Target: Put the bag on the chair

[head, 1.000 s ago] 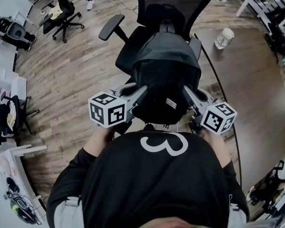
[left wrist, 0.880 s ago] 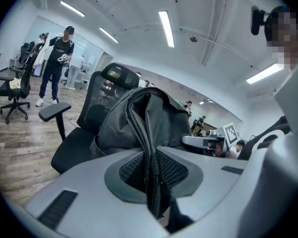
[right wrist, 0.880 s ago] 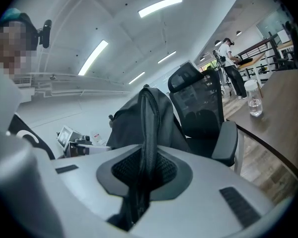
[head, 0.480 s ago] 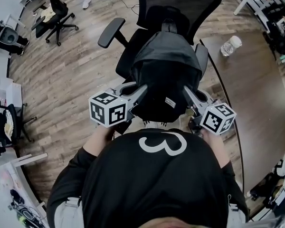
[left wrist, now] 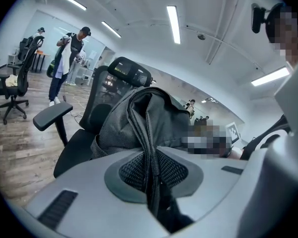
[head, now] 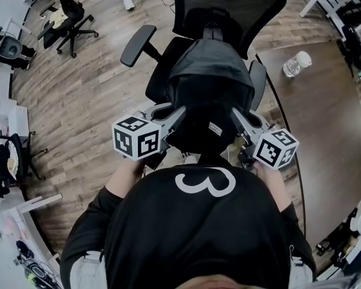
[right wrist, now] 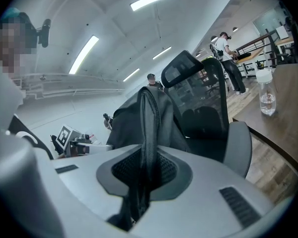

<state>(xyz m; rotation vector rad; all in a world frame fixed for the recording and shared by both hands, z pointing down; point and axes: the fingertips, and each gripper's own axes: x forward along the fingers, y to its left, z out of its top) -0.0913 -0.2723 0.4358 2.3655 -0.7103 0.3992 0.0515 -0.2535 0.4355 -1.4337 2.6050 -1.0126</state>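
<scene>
Both tools have a grip on the bag [head: 210, 95] here; the left gripper [left wrist: 151, 175] has its jaws pulled in narrow, with a bunched fold of the dark grey fabric and its zip seam pinched between the pads; the right gripper [right wrist: 141, 175] is doing the same on the other side, jaws close together on a dark strip of the bag that runs down between them. So the bag sits between the two grippers and just ahead of their tips, held from both sides; it bulges up and away from the jaws.

Straight beyond the bag, ahead of both tools, is the black office chair [head: 228, 5]; its mesh back stands past the far end of the bag; the bag is over the seat, but I can't tell if the bottom is touching it. The chair's armrest [head: 138, 44] sticks out ahead and to the left of the left gripper. Off to the right of the right gripper there's a brown table [head: 331, 137] with a water bottle [head: 296, 64] on it, well apart from the jaws. Far out past the left gripper a person [left wrist: 69, 53] is standing on the wood floor.
</scene>
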